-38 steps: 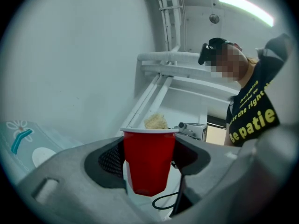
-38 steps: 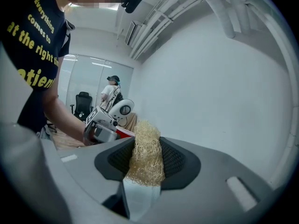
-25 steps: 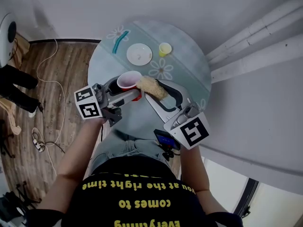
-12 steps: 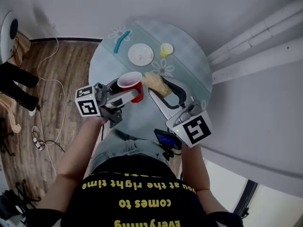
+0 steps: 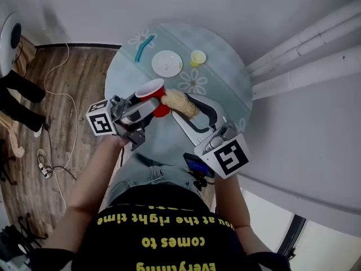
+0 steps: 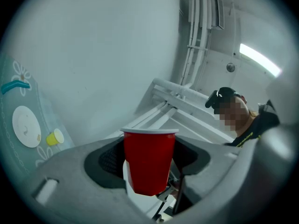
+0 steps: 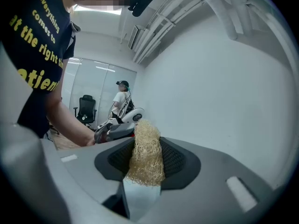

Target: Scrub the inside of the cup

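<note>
The cup [image 6: 150, 143] was smooth, glossy red plastic. The scrubber [image 7: 145, 143] was rough, dry, straw-like fibre. The left gripper [image 6: 149, 167] and right gripper [image 7: 145, 167] were matt grey plastic with ribbed black pads [image 7: 175, 160]. The desk [image 5: 220, 83] looked smooth, the floor [image 5: 79, 78] wood-grained.

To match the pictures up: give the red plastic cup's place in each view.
Head view: red plastic cup, left of centre, in the left gripper.
Left gripper view: lower centre, between the jaws.
Right gripper view: not visible.
Shared landmark: the left gripper, in all three.

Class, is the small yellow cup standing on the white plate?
No, the yellow cup stands on the table beside the plate, apart.
</note>
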A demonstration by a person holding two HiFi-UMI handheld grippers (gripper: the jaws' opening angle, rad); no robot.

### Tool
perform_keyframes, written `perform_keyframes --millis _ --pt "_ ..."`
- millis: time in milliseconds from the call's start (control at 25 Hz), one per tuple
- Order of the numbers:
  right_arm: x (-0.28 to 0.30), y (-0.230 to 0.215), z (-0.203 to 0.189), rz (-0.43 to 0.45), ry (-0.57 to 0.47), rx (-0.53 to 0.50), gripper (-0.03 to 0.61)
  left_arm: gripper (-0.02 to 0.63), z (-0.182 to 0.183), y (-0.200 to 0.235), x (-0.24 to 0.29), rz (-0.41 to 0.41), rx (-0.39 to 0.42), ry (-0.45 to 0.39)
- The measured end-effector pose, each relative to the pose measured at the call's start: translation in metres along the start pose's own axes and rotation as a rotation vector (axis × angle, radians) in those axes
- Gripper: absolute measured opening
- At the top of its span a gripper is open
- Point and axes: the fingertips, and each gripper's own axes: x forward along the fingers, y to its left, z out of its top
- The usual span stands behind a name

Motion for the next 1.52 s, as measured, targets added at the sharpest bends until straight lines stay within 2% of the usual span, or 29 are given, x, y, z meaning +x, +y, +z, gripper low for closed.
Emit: perform_keyframes --millis 160,440,720,880,1160,1520 --pt "-0.001 -0.008 0.001 -0.019 -0.010 0.023 0.160 0.305 0.000 -0.002 0.002 -0.012 -0.028 -0.011" --pt "-0.003 -0.016 -0.004 -0.045 0.006 0.003 0.160 0.305 0.000 -0.005 0.003 -0.049 -0.104 -0.063" --pt "-0.005 -0.002 0.001 -0.020 -0.028 0.021 0.158 0.305 0.005 -0.007 0.002 -0.076 -0.138 -0.112" --pt "-0.008 0.002 0.000 -0.004 -0.045 0.061 0.158 0.305 0.009 -0.009 0.004 -0.091 -0.207 -0.164" --pt "-0.012 -0.007 -0.009 -0.037 -0.017 0.056 0.158 0.305 0.007 -0.013 0.005 -0.095 -0.207 -0.163" --pt "-0.019 0.008 -0.007 0.006 -0.042 0.079 0.158 0.305 0.012 -0.010 0.003 -0.087 -0.201 -0.187"
